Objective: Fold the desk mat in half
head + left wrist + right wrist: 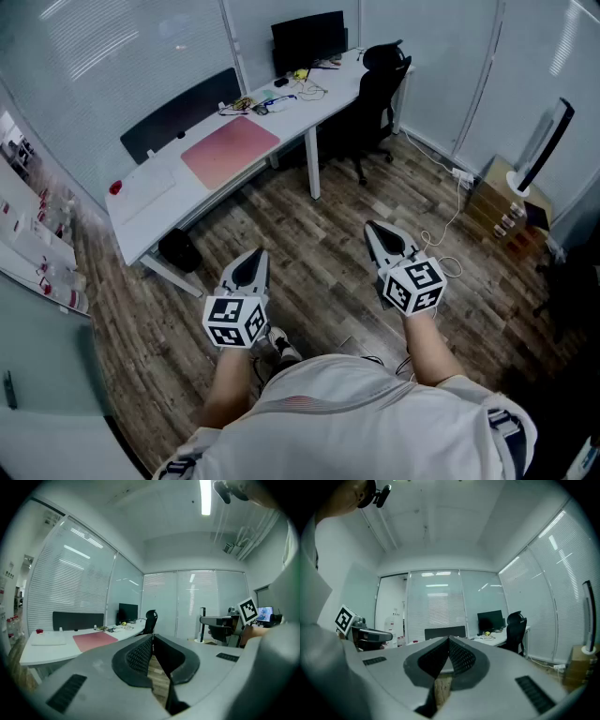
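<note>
A pink desk mat (230, 148) lies flat and unfolded on the long white desk (150, 211) across the room; in the left gripper view the mat (94, 640) shows as a pink strip on the desk top. My left gripper (257, 258) is held over the wooden floor, well short of the desk, jaws shut and empty. To its right my right gripper (377, 231) hangs at about the same height, also shut with nothing between its jaws. In each gripper view the jaw tips, left (153, 637) and right (448, 640), meet at a point.
A black office chair (375, 89) stands at the desk's right end, a monitor (307, 42) and small clutter at the back. A white keyboard (145, 183) lies left of the mat. Cardboard boxes (502, 202) and a cable sit on the floor to the right.
</note>
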The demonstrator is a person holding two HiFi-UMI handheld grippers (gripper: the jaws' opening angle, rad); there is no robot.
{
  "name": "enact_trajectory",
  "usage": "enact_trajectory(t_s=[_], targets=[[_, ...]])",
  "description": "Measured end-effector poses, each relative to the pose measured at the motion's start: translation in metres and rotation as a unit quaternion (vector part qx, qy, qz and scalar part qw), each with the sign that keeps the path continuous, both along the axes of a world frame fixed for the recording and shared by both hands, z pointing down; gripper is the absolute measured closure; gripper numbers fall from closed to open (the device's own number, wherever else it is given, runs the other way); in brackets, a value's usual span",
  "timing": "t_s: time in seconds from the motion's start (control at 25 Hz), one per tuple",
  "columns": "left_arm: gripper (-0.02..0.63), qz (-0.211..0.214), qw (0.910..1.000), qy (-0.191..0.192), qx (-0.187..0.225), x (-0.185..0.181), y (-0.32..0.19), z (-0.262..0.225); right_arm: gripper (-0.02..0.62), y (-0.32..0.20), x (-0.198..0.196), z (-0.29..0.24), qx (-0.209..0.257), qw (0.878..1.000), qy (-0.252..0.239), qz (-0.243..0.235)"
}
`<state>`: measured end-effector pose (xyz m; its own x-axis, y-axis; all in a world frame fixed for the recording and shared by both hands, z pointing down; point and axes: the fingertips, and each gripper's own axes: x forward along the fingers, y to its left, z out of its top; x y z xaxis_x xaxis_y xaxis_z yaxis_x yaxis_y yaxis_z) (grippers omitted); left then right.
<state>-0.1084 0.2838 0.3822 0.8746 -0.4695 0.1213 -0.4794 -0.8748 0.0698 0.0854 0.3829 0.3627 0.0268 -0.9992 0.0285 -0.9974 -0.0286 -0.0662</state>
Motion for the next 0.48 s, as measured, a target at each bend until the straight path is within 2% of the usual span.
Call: enact_trajectory(t_s=[0.48], targets=[[0.586, 0.003, 1.0, -0.002, -0.006, 0.018, 0.004, 0.005, 0.545, 0.003, 0.017, 0.01, -0.008, 1.0, -0.006, 0.005]])
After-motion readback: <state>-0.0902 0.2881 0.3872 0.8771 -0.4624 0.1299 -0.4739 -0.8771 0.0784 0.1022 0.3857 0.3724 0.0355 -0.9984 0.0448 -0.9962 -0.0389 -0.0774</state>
